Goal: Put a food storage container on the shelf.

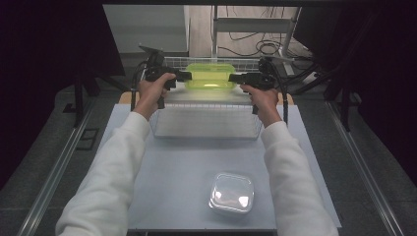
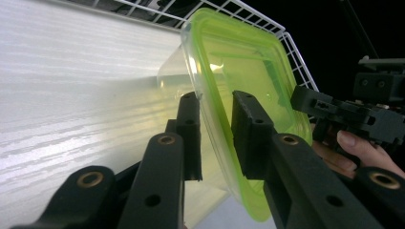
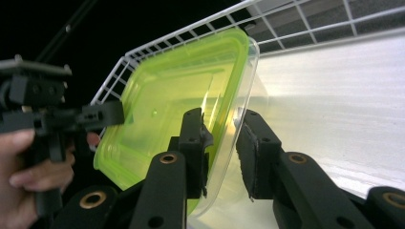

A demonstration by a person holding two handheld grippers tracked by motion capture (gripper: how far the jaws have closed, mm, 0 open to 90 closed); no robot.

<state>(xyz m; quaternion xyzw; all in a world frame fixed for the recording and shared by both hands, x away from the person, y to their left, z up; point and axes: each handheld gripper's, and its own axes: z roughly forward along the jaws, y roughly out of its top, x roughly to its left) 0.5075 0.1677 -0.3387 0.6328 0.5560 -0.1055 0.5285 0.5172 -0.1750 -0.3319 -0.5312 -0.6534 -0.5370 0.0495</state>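
Gripping opposite rims of the green-lidded container (image 1: 211,76), my left gripper (image 1: 183,76) and right gripper (image 1: 235,77) pinch it level above the wire basket's (image 1: 206,129) far edge.

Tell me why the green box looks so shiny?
High view: bright glare on the green-lidded container and on the clear container near the table's front edge. Left gripper view: the table is washed out white. Right gripper view: light shines through the lid.
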